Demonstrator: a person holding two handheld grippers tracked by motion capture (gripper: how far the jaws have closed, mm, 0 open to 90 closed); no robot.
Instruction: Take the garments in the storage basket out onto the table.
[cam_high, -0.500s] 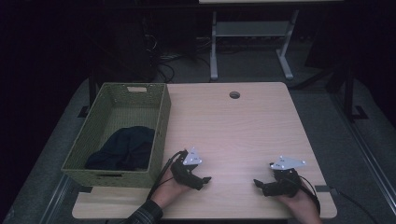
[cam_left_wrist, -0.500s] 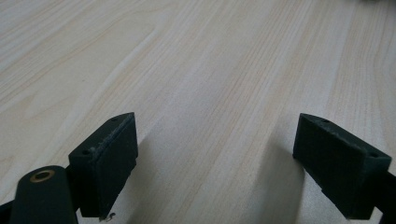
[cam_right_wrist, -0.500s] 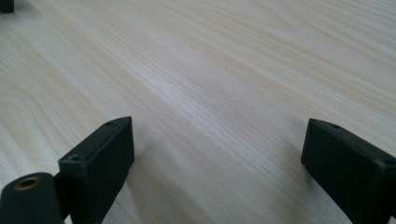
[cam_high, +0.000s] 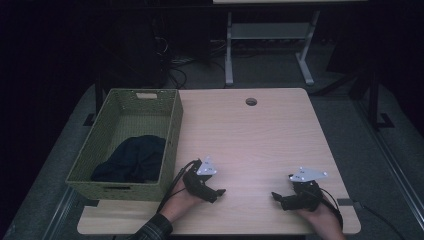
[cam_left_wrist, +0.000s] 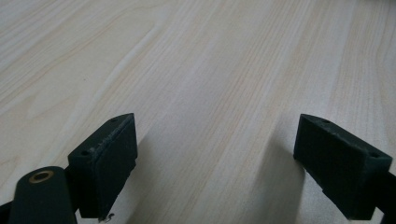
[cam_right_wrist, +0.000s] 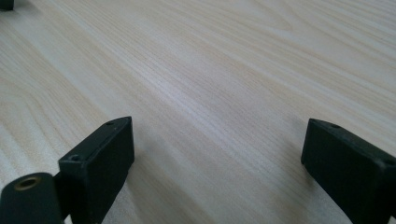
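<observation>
Dark, soft cloth (cam_high: 131, 159) lies crumpled in the green basket (cam_high: 172, 131) at left of the high view; I judge it light and limp, best pinched at a raised fold. My left hand-held gripper (cam_high: 216, 192) and right hand-held gripper (cam_high: 278, 197) rest released on the surface (cam_high: 250, 135). Both gripper views show jaws apart over bare wood, so there is room.

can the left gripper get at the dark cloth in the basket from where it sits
Probably yes. The left gripper rests open on the table just beside the green basket, whose top is open. The dark cloth lies inside, so the gripper must lift over the near wall first.
</observation>
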